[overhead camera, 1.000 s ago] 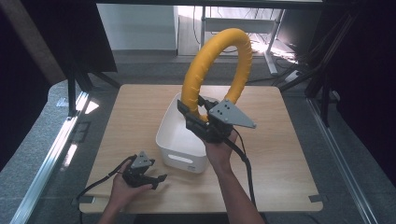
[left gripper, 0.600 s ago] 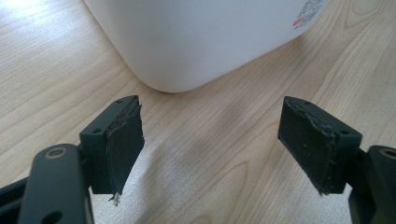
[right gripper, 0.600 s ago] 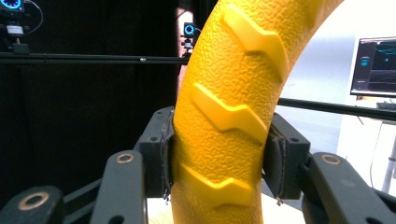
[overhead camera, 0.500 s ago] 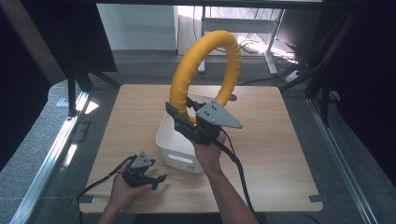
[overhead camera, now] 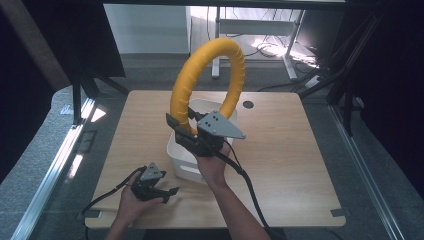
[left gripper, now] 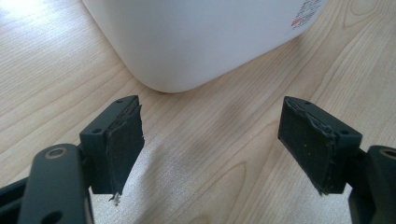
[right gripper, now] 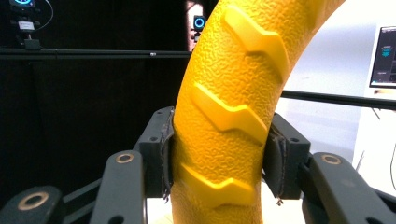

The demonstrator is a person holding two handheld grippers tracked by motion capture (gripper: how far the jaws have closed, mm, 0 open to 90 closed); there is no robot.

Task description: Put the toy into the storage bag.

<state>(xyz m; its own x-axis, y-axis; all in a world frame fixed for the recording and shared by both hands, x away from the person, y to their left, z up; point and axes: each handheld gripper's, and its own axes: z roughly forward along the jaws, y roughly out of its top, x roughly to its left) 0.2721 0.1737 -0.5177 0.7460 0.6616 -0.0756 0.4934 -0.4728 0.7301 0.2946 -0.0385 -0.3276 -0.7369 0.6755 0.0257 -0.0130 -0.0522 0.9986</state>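
Presently we record a yellow ring point(overhead camera: 207, 75), ridged and pebbled, standing upright above the white bin point(overhead camera: 186, 155) at mid-desk point(overhead camera: 290, 150). Our right gripper point(overhead camera: 181, 129), forearm reaching up from the near edge with the wrist raised over the bin, clamps both pads on the ring's lower left arc. Our left gripper point(overhead camera: 172, 191) rests low on the desk just beside the bin's near corner, hand cupped over it, jaws spread wide with nothing between them.

The high view looks forward and down on my whole tabletop point(overhead camera: 280, 165). My left claw's camera skims it close, sharing the white bin point(left gripper: 196, 42); my right's faces outward.
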